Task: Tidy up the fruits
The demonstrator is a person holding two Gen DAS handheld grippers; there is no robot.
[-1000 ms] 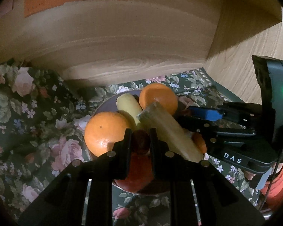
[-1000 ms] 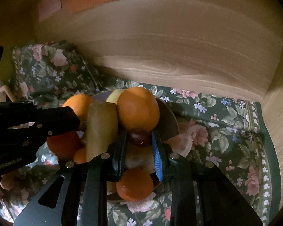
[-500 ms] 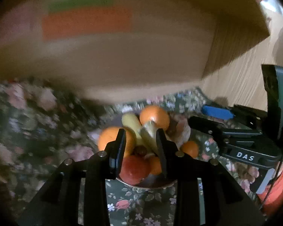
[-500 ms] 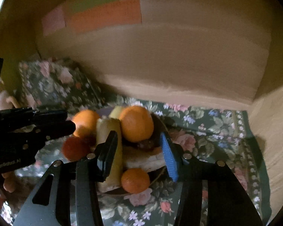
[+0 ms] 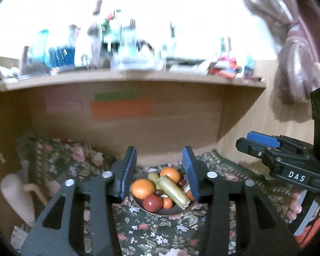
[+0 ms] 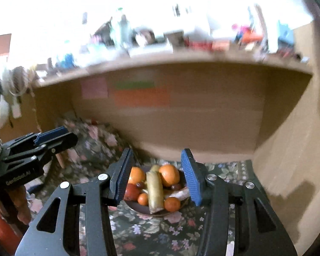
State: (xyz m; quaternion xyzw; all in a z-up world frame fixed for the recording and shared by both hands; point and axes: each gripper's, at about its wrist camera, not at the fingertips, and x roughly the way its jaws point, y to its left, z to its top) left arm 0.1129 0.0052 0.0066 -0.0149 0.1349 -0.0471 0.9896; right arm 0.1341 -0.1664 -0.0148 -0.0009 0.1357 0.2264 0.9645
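Left wrist view: left gripper (image 5: 160, 173) is sitting wide open, holding nothing, its blue pads framing the plate (image 5: 157, 211) of fruit well beyond the tips. Plate is resting on the floral cloth (image 5: 151, 232) under a wooden shelf (image 5: 125, 80). Fruit is piling up: 2 oranges (image 5: 143, 188), a red apple (image 5: 152, 202), a long yellow-green piece (image 5: 173, 192) lying diagonally on top, a small tangerine (image 5: 167, 202), dark grapes (image 5: 182, 182). Fruit on the right of the plate is hiding behind the right pad; plate rim is showing only at the front. Right gripper (image 5: 256, 144) is entering from the right edge, seen side-on, body cut off by the frame; 1 blue pad is showing, so its opening is not readable here. Shelf-top clutter is blurring out against white glare. Colored notes (image 5: 120, 108) on the back panel are too smeared to read.

Right wrist view: right gripper (image 6: 157, 175) is gaping wide, empty, pads either side of the same plate (image 6: 138, 210) without touching it. Long piece (image 6: 154, 188) is lying lengthwise down the middle, orange (image 6: 169, 175) to its right, another (image 6: 136, 175) to its left, apple (image 6: 131, 192) half hidden by the left pad. A pale item under the pile is not identifiable. Left gripper (image 6: 53, 137) is poking in at the left, side-on, cut off.
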